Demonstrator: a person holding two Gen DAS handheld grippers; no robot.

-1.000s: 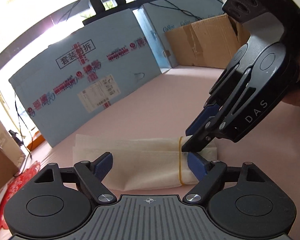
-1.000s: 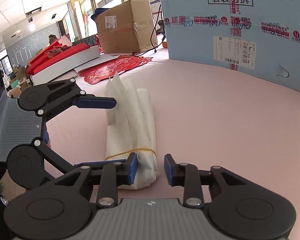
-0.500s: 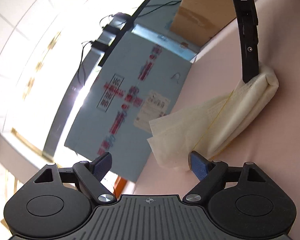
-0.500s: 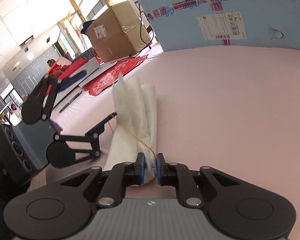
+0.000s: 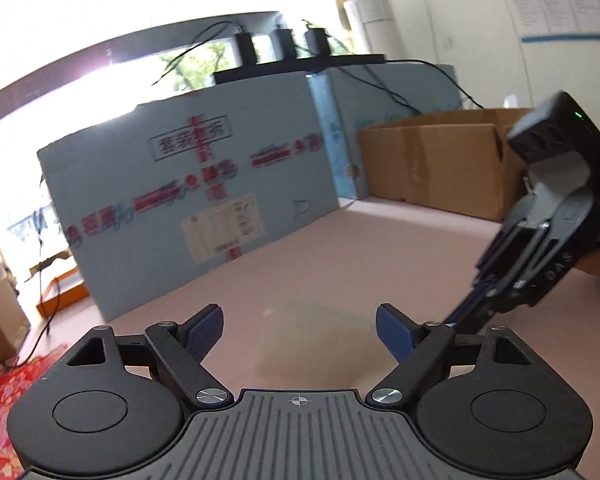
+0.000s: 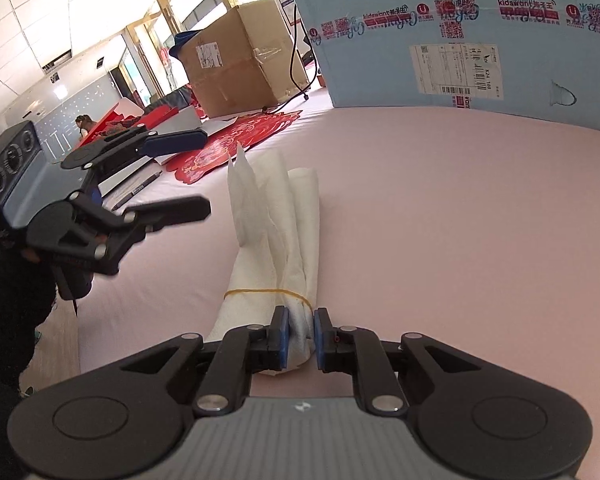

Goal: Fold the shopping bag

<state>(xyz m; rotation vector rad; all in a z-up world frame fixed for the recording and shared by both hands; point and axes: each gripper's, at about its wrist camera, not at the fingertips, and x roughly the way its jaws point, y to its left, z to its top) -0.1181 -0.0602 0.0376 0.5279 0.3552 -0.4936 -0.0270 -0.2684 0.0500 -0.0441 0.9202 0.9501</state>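
The folded white shopping bag (image 6: 276, 248) lies as a long roll on the pink table (image 6: 460, 220), bound near its close end by a yellow rubber band (image 6: 260, 292). My right gripper (image 6: 298, 334) is shut on the bag's close end. In the left wrist view the right gripper (image 5: 480, 304) shows at the right, angled down at the table; the bag is hidden there. My left gripper (image 5: 300, 330) is open and empty above the table. In the right wrist view the left gripper (image 6: 188, 172) hovers left of the bag.
A large light-blue carton (image 5: 188, 208) stands at the table's back, also in the right wrist view (image 6: 460, 32). A brown cardboard box (image 5: 440, 160) sits at the back right. Another brown box (image 6: 236, 60) and red paper cuttings (image 6: 236, 140) lie beyond the bag.
My right gripper has closed onto the bag's end. My left gripper has pulled away from the bag and swung level; the bag has left its view.
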